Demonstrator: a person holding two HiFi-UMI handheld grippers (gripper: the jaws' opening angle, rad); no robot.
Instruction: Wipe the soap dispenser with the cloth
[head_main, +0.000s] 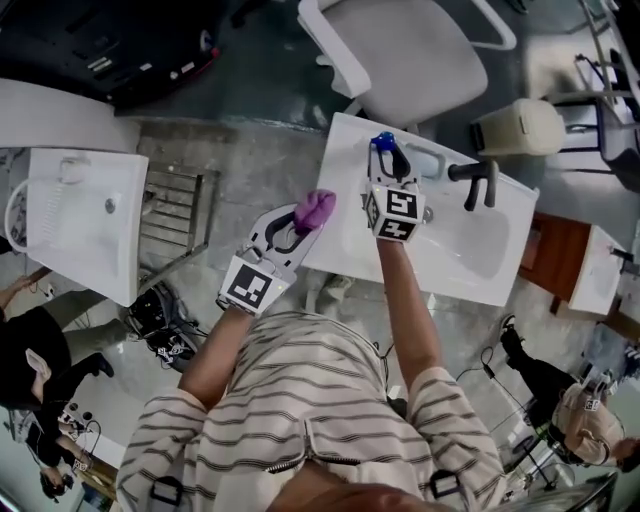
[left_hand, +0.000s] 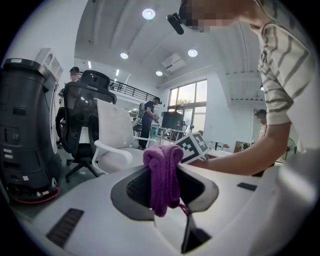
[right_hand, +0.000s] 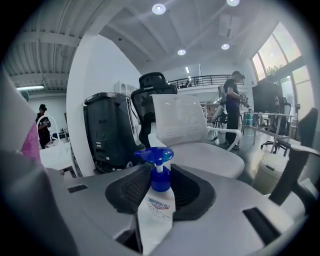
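Right gripper (head_main: 386, 152): the jaws pinch the soap dispenser (right_hand: 156, 202) by its white body. It is upright, with the blue pump head above the pads. In the head view the dispenser is at the far corner of the white washbasin (head_main: 470, 262); whether it rests on the rim cannot be told. The black faucet (head_main: 478, 180) lies at 3 o'clock from the dispenser.

Left gripper (head_main: 303, 220): the jaws clamp the purple cloth (left_hand: 163, 175), which is bunched and hangs down between the pads. The cloth sits at 8 o'clock from the dispenser, near it but apart, at the basin's left edge. A white office chair (head_main: 405, 50) stands at 12 o'clock beyond the basin
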